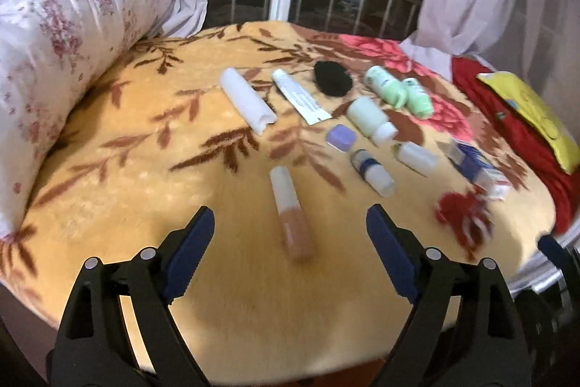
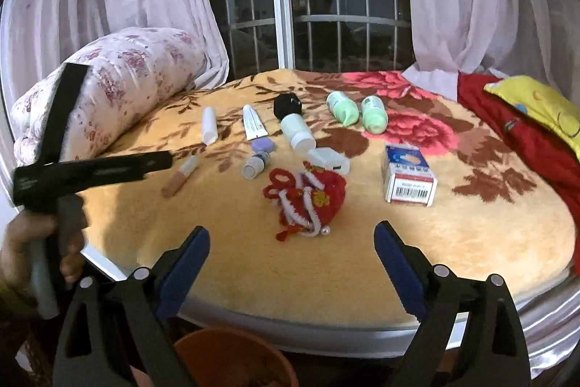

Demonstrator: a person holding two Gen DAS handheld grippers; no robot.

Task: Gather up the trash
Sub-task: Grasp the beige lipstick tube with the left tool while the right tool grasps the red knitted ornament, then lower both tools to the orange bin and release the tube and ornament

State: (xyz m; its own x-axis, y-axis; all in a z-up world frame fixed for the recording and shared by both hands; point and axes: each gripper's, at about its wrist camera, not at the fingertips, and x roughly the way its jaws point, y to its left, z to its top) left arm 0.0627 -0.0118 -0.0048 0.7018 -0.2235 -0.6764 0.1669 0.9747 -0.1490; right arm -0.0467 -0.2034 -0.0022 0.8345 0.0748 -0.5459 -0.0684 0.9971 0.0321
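yellow blanket (image 2: 362,260) | both hand-held grippers wide, empty | bucket (image 2: 232,358), perhaps, below

You are facing bare stretch of yellow floral blanket (image 2: 453,242) along near edge, free on both sides of red knitted pouch with white trim (image 2: 308,198). Peach-coloured tube with white cap (image 1: 291,216) is lying alone just ahead of your left gripper (image 1: 290,231), jaws wide, nothing between them. Farther back, small bottles and tubes are crowding centre, gaps narrow. White and blue carton with barcode (image 2: 409,175) is blocking right side. Rolled floral quilt (image 1: 61,38) is walling off left. Orange round bin (image 2: 235,358) is sitting below bed edge, under your wide-open, empty right gripper (image 2: 291,263).
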